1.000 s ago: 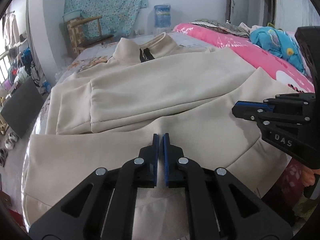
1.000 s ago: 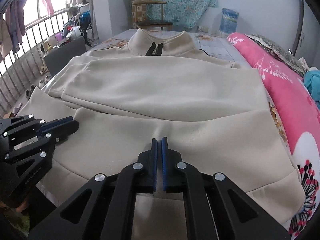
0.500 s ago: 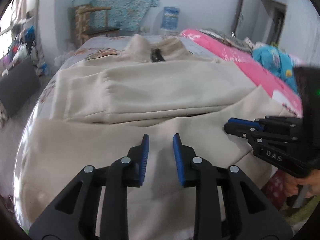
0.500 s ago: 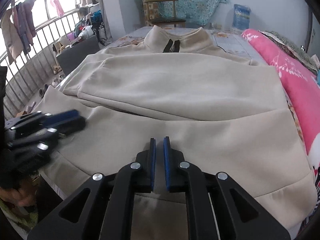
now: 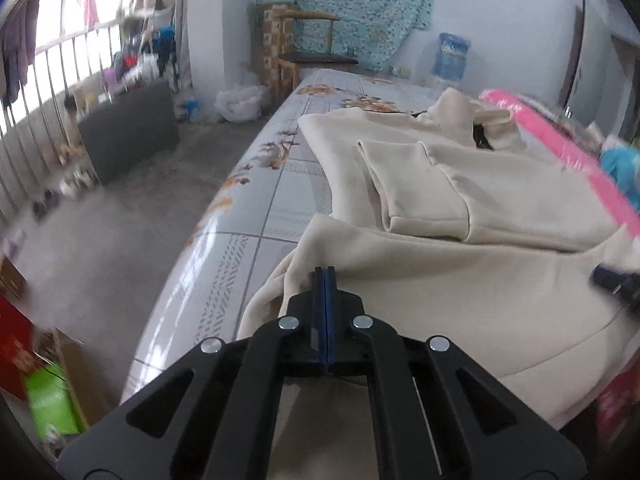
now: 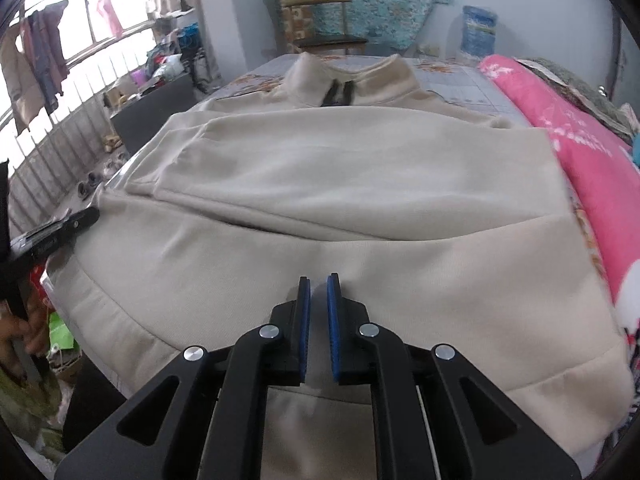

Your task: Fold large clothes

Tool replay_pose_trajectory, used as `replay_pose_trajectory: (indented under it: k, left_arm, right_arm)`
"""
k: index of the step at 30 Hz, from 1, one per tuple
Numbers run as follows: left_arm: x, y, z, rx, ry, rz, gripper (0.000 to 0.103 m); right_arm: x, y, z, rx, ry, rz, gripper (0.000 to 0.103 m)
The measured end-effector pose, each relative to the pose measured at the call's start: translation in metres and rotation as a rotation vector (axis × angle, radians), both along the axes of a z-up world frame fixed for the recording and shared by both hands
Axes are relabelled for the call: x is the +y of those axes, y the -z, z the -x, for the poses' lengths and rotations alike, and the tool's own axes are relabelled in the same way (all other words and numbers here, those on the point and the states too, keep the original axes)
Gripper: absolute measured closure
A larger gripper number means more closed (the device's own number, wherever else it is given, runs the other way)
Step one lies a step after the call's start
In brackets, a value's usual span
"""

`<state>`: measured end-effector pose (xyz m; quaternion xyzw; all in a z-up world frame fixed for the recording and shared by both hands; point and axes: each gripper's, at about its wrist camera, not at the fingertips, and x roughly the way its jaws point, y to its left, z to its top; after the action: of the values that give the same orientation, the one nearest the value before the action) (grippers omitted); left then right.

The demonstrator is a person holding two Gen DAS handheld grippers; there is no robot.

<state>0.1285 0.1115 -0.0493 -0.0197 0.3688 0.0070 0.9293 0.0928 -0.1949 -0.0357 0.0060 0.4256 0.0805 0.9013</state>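
A cream sweatshirt (image 6: 360, 168) with a stand collar and a black zip lies flat on the bed, both sleeves folded across its chest. My left gripper (image 5: 324, 270) is at the garment's left edge near the hem (image 5: 480, 280). Its jaws are closing to a shut line, and the cloth puckers up around the tip, pinched between the pads. In the right wrist view that gripper (image 6: 60, 228) shows at the far left. My right gripper (image 6: 316, 278) hovers over the lower middle of the sweatshirt with a narrow gap between its pads and nothing held. It also shows blurred at the right rim (image 5: 616, 280).
The bed's floral sheet (image 5: 272, 184) is bare left of the garment, with the floor beyond its edge. A pink quilt (image 6: 580, 140) lies along the right side. A wooden chair (image 5: 308, 52), a water bottle (image 6: 478, 32) and a dark box (image 5: 128, 128) stand behind and left.
My left gripper opened, swung left to the sweatshirt's left edge and shut there. The right gripper stayed in place and its pads parted slightly.
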Motion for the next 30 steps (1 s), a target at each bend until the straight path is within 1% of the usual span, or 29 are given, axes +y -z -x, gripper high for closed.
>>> replay_pose_trajectory:
  k: [1,3,4,6,7,8,9,10,11,12,13,14,15,16,17,18,19,20,21,22,23,24,25,27,28,29,30]
  left_arm:
    - [-0.003,0.000,0.000,-0.003,-0.001,-0.017,0.101]
    - [-0.002,0.000,0.000,-0.004,0.000,-0.013,0.101]
    - [0.001,0.000,-0.001,-0.004,0.002,0.001,0.101]
    - [0.005,0.000,-0.002,-0.005,0.008,0.029,0.101]
    - [0.005,-0.001,0.002,-0.006,0.010,0.034,0.101]
    - [0.005,-0.001,0.002,-0.007,0.013,0.037,0.101]
    - [0.005,-0.001,0.003,-0.006,0.015,0.036,0.101]
    - [0.004,-0.001,0.003,-0.006,0.020,0.034,0.101]
    - [0.004,-0.001,0.003,-0.003,0.024,0.033,0.101]
    - [0.005,-0.002,0.002,0.003,0.034,0.036,0.100]
    - [0.005,-0.003,0.002,0.009,0.048,0.048,0.099]
    - [0.004,-0.007,0.003,0.016,0.067,0.063,0.091]
    - [0.004,-0.010,0.006,0.009,0.074,0.068,0.080]
    - [0.001,-0.018,0.014,-0.017,0.092,0.074,0.076]
    - [-0.004,-0.026,0.023,-0.048,0.134,0.089,0.073]
    - [-0.012,-0.034,0.032,-0.069,0.188,0.114,0.071]
    - [-0.018,-0.037,0.038,-0.073,0.231,0.140,0.070]
    - [-0.030,-0.041,0.046,-0.069,0.299,0.188,0.070]
    - [-0.043,-0.042,0.053,-0.053,0.378,0.240,0.070]
    - [-0.054,-0.042,0.058,-0.037,0.433,0.270,0.070]
    - [-0.065,-0.039,0.064,-0.024,0.474,0.283,0.070]
    - [-0.082,-0.034,0.068,-0.006,0.512,0.269,0.070]
    - [-0.096,-0.028,0.071,0.009,0.527,0.234,0.070]
    - [-0.116,-0.011,0.072,0.043,0.525,0.141,0.070]
    - [-0.120,-0.004,0.070,0.064,0.514,0.123,0.068]
    - [-0.120,0.001,0.069,0.069,0.509,0.131,0.068]
    - [-0.119,0.000,0.070,0.062,0.510,0.136,0.067]
  right_arm:
    - [-0.009,-0.006,0.003,-0.024,0.041,0.042,0.093]
    - [-0.029,-0.009,0.005,-0.036,0.107,0.067,0.093]
    - [-0.047,-0.009,0.006,-0.022,0.171,0.080,0.093]
    - [-0.081,0.001,0.004,0.034,0.306,0.158,0.091]
    - [-0.092,0.003,0.006,0.027,0.328,0.160,0.092]
    - [-0.102,0.004,0.008,0.029,0.344,0.140,0.095]
    - [-0.106,0.003,0.008,0.035,0.349,0.117,0.096]
    - [-0.108,-0.001,0.008,0.035,0.360,0.102,0.096]
    - [-0.107,-0.004,0.008,0.034,0.366,0.111,0.096]
    - [-0.103,-0.007,0.008,0.029,0.370,0.122,0.092]
    - [-0.099,-0.013,0.012,0.013,0.370,0.131,0.091]
    - [-0.092,-0.020,0.016,-0.006,0.349,0.120,0.091]
    - [-0.087,-0.027,0.024,-0.024,0.316,0.102,0.087]
    - [-0.077,-0.034,0.031,-0.045,0.267,0.083,0.083]
    - [-0.062,-0.041,0.039,-0.063,0.204,0.069,0.075]
    - [-0.051,-0.045,0.044,-0.072,0.157,0.067,0.071]
    - [-0.037,-0.047,0.051,-0.080,0.101,0.076,0.070]
    - [-0.020,-0.047,0.057,-0.083,0.038,0.087,0.069]
    - [-0.006,-0.045,0.062,-0.079,-0.015,0.090,0.069]
    - [0.006,-0.042,0.065,-0.073,-0.052,0.088,0.068]
    - [0.014,-0.039,0.067,-0.064,-0.077,0.082,0.068]
    - [0.023,-0.032,0.066,-0.049,-0.100,0.075,0.068]
    - [0.029,-0.028,0.062,-0.038,-0.104,0.075,0.068]
    - [0.034,-0.016,0.057,-0.018,-0.100,0.058,0.068]
    - [0.035,-0.009,0.055,-0.003,-0.094,0.054,0.068]
    - [0.035,0.002,0.049,0.027,-0.077,0.067,0.068]
    - [0.035,0.008,0.053,0.026,-0.073,0.068,0.068]
